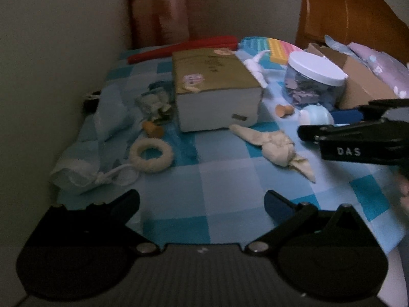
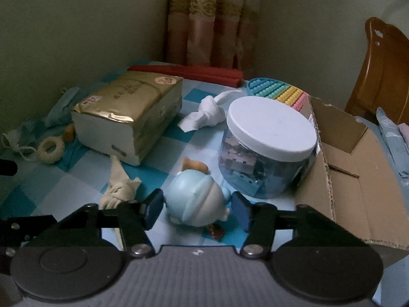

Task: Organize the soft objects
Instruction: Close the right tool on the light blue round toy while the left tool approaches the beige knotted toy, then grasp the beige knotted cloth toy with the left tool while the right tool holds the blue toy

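A pale blue round squishy toy (image 2: 195,199) lies on the checked cloth, between the fingers of my right gripper (image 2: 196,209), which is open around it without clearly touching. It also shows in the left wrist view (image 1: 315,116), by the right gripper (image 1: 352,138). A knotted beige cloth (image 1: 277,148) (image 2: 118,186) lies mid-table. A white knotted cloth (image 2: 207,115) (image 1: 257,67) lies further back. A fuzzy cream ring (image 1: 150,154) (image 2: 49,148) lies at the left. My left gripper (image 1: 202,202) is open and empty above the near cloth.
A gold tissue pack (image 1: 217,94) (image 2: 127,117) stands mid-table. A clear jar with a white lid (image 2: 268,148) stands beside an open cardboard box (image 2: 358,174). A rainbow pop-it toy (image 2: 278,92), a red roll (image 2: 189,73), small orange pieces (image 1: 283,110) and a pale bag (image 1: 84,153) lie around.
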Demonstrator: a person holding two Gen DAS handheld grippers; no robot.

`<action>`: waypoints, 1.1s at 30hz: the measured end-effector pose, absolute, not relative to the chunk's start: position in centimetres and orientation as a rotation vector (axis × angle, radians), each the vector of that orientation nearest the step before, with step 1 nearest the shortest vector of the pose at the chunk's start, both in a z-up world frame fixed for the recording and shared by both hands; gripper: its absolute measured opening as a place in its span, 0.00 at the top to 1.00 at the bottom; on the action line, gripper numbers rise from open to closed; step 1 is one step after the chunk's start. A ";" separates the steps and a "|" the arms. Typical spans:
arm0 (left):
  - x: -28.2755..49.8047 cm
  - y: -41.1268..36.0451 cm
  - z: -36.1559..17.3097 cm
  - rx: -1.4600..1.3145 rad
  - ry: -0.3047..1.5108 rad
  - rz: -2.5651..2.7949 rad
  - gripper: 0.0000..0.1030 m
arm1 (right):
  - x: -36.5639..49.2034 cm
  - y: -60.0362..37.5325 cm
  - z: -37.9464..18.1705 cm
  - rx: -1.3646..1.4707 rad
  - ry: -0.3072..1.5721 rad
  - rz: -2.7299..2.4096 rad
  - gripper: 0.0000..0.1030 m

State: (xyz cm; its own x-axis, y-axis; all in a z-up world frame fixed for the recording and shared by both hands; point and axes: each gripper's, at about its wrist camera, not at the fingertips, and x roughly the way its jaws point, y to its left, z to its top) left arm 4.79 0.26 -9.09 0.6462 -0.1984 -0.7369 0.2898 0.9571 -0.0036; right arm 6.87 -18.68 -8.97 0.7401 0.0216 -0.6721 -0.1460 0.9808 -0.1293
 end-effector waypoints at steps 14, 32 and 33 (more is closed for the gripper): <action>5.0 -3.1 -7.8 0.226 0.725 -0.386 0.02 | 4.1 -21.2 -8.1 -0.168 0.783 0.145 0.38; 6.5 -6.2 -8.2 0.227 0.749 -0.478 0.26 | 2.2 -22.5 -9.8 -0.175 0.798 0.222 0.02; 6.7 -6.4 -8.3 0.226 0.757 -0.480 0.26 | 2.1 -22.5 -9.9 -0.172 0.799 0.226 0.02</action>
State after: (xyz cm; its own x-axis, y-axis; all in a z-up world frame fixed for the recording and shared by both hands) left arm 6.68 -6.40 -8.35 0.6265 -0.3347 -0.7039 0.4938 0.8692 0.0262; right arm 2.11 -22.47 -9.95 0.6757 0.1353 -0.7246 -0.2647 0.9620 -0.0672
